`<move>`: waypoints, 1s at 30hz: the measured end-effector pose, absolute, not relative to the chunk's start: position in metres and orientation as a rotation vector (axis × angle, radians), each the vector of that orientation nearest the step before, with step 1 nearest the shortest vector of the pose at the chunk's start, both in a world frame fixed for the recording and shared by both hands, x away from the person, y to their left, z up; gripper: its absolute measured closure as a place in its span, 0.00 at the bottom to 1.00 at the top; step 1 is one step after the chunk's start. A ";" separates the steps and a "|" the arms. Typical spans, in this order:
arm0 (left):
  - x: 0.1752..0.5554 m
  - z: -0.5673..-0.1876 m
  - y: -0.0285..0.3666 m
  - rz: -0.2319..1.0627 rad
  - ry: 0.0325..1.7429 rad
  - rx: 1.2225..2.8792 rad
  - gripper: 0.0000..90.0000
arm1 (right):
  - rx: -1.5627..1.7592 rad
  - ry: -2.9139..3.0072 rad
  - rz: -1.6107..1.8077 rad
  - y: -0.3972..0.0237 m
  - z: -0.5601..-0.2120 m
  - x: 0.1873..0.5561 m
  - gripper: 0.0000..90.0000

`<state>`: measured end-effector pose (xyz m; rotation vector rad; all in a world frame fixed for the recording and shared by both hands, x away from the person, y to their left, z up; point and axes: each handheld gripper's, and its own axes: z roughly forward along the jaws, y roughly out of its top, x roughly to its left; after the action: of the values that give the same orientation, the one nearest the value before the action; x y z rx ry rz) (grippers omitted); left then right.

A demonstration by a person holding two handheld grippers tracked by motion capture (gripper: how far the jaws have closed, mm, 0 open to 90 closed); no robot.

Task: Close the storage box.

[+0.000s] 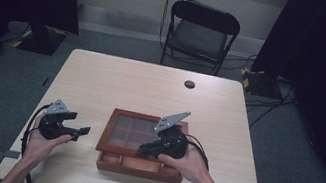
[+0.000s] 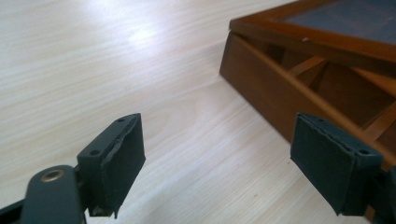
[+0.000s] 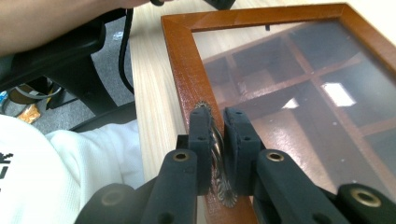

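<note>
the right claw (image 3: 215, 140) is pinched shut on a small metal knob (image 3: 219, 154) at the front edge of the brown wooden glass-paned lid (image 1: 138, 133), and the lid stands slightly raised above the brown wooden compartmented box (image 1: 137, 167) it covers. the box sits on the near middle of the pale wooden desk (image 1: 111, 82), close to the person's edge. the left claw (image 1: 78, 132) hangs wide open, holding nothing, just beside the box's left wall and apart from it.

the step in hand looks like lifting the lid open on its far edge. to do it well, the right claw should probably swing up and away in an arc about that far edge rather than pull straight up, so the small knob does not slip out from between the pads. the grip is thin, so a slow, steady rise seems wise. the left claw could press the box's left wall to stop it sliding or tipping.

the box lies near the desk's front edge, so any drag toward the person risks pushing it off. beyond the box the desk is bare up to a dark round hole (image 1: 189, 84), giving the lid room to fall back.
</note>
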<state>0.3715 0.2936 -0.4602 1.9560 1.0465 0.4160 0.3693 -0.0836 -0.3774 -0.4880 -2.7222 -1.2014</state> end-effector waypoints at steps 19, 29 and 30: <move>0.377 -0.473 0.303 0.388 1.126 1.955 0.21 | -0.519 -2.735 -1.111 -0.082 -0.414 0.359 0.92; 0.380 -0.478 0.306 0.377 1.152 1.959 0.21 | -0.533 -2.736 -1.114 -0.082 -0.427 0.357 0.92; 0.380 -0.478 0.306 0.377 1.152 1.959 0.21 | -0.533 -2.736 -1.114 -0.082 -0.427 0.357 0.92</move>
<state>0.3804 0.3060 -0.4775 1.9592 1.1517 0.3768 0.3571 -0.0816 -0.4270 -0.5332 -2.7358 -1.1143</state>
